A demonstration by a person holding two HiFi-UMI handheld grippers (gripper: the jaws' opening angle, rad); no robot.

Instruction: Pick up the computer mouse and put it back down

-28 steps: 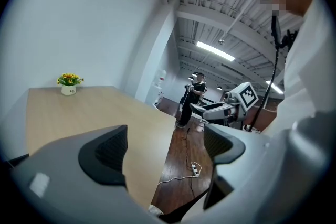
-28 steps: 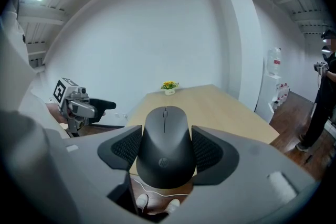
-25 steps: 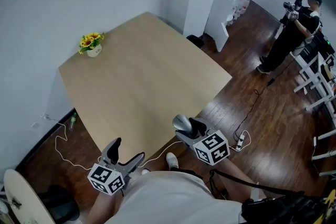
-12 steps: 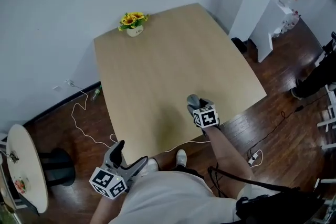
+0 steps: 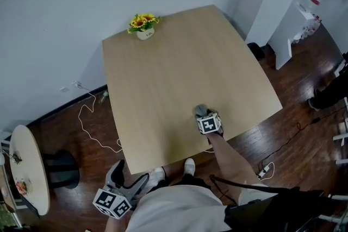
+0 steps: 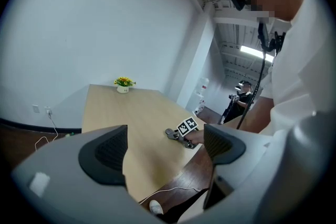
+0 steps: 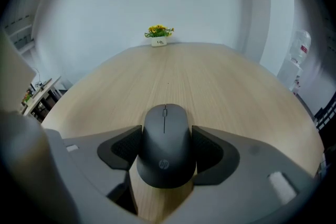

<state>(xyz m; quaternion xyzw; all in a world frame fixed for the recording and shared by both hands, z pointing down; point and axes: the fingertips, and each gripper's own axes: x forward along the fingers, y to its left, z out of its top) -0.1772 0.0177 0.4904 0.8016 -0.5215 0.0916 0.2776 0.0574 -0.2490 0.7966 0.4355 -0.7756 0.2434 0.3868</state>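
Scene: A person stood at the near edge of a pale wooden table (image 5: 163, 79), with one hand-held tool in each hand.
Computer mouse: A dark grey HP computer mouse (image 7: 165, 147) sat between two pads (image 7: 210, 152) over the near right part of the table. Its nose pointed toward the far end.
Right tool: The right tool (image 5: 203, 114) was closed tight on the mouse's two sides and angled down at the table.
Left tool: The left tool (image 5: 129, 175) had its jaws apart with nothing between them. It was held off the table's near edge, close to the person's body.
Contact: I could not tell whether the mouse's underside touched the table or hung just above it.
Other things: A small white pot of yellow flowers (image 5: 144, 27) stood at the far left corner. A white cable (image 5: 89, 127) lay on the dark floor.
Done, as I judged it: The pick-up half looked complete, since the mouse was gripped.
Left to do: The mouse had to be set flat on the table, the jaws opened and the right tool drawn clear.
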